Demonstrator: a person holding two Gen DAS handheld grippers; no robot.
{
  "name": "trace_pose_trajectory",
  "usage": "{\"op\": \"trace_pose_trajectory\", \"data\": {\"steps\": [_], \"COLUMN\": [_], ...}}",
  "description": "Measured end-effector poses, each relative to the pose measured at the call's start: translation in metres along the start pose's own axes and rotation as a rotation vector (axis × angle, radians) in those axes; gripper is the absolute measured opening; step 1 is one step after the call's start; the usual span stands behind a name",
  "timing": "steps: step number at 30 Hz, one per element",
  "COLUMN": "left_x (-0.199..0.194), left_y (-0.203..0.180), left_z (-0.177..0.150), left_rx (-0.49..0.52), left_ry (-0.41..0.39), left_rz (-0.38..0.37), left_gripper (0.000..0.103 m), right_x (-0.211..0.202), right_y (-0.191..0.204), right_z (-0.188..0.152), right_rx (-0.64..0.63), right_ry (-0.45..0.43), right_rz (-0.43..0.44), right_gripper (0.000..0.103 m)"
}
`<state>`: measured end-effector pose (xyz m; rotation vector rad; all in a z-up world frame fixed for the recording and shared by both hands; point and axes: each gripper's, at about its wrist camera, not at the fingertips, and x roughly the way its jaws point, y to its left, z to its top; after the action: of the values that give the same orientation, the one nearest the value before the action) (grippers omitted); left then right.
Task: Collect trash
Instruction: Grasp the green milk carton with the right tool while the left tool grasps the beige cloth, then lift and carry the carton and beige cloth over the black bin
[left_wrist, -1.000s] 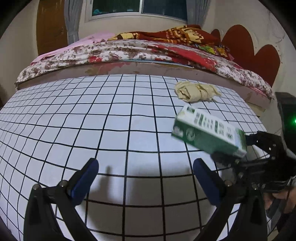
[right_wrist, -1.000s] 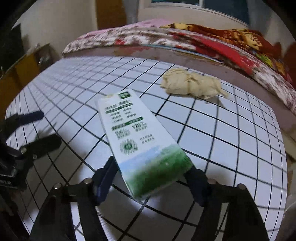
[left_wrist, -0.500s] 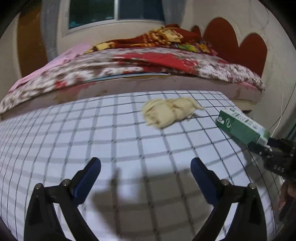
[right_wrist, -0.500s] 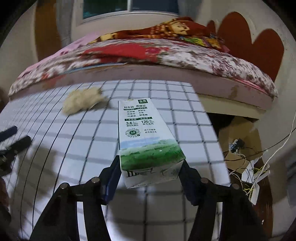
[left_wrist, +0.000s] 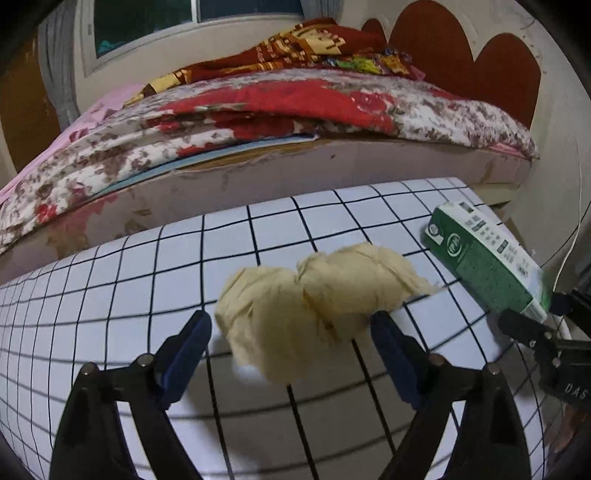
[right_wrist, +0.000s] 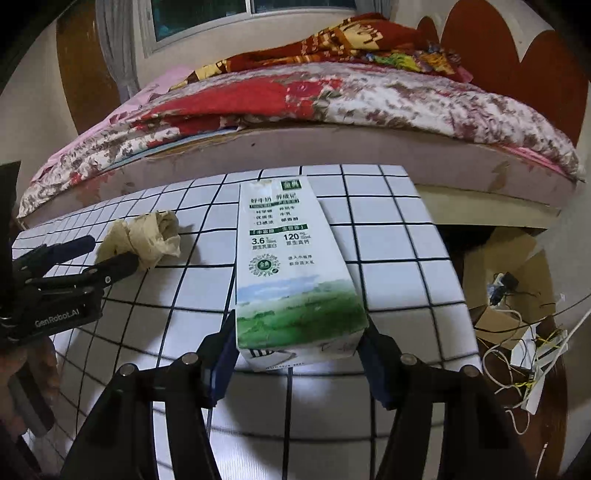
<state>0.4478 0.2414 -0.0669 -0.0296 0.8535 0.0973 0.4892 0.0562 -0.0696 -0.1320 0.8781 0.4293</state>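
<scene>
The right gripper (right_wrist: 297, 354) is clenched on a green-and-white milk carton (right_wrist: 291, 269), its blue pads pressed to the carton's two sides near the bottom end; the carton is held above the gridded tabletop (right_wrist: 391, 236), its top pointing away toward the bed (right_wrist: 332, 110). The left gripper (left_wrist: 291, 332) is spread wide, its fingers on either side of a crumpled beige paper wad (left_wrist: 314, 291) that lies on the tabletop, the pads not pressing it. Seen from the left wrist, the carton (left_wrist: 484, 258) slants at the tabletop's right edge. Loose cables (right_wrist: 524, 347) lie beside the tabletop.
</scene>
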Motion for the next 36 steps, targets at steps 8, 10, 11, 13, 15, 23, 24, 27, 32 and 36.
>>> {"op": "trace_pose_trajectory", "data": {"steps": [8,10,11,13,15,23,24,27,32,36], "left_x": [0.015,0.012,0.009,0.004,-0.004,-0.051,-0.059,-0.076,-0.099,-0.118], "left_y": [-0.015,-0.017,-0.02,-0.022,-0.024,-0.024,-0.023,-0.02,-0.014,-0.01], "left_z": [0.003,0.001,-0.003,-0.008,-0.012,-0.029,-0.032,-0.041,-0.059,-0.069], "left_rx": [0.061,0.078,0.089,0.099,0.107,0.099,0.093,0.089,0.067,0.046], "left_ry": [0.034,0.02,0.009,-0.005,-0.022,-0.088,-0.096,-0.106,-0.109,-0.121], "left_rz": [-0.017,-0.02,-0.016,-0.014,-0.017,-0.012,-0.01,0.001,0.01,0.013], "left_gripper": [0.059,0.038,0.035,0.029,0.028,0.028,0.028,0.028,0.028,0.028], "right_x": [0.015,0.013,0.012,0.006,-0.004,-0.055,-0.059,-0.073,-0.096,-0.116], "right_y": [0.002,0.007,0.008,0.013,0.018,0.034,0.035,0.04,0.046,0.052], "right_z": [0.016,0.015,0.013,0.008,0.003,-0.011,-0.013,-0.02,-0.034,-0.045], "right_rx": [-0.008,-0.037,-0.045,-0.069,-0.097,-0.138,-0.14,-0.141,-0.135,-0.143], "right_ry": [0.007,-0.006,-0.011,-0.027,-0.053,-0.13,-0.132,-0.128,-0.124,-0.131], "right_rz": [-0.014,-0.024,-0.029,-0.044,-0.055,-0.064,-0.063,-0.057,-0.036,-0.026], "right_gripper": [0.06,0.059,0.058,0.057,0.057,0.056,0.056,0.056,0.056,0.056]}}
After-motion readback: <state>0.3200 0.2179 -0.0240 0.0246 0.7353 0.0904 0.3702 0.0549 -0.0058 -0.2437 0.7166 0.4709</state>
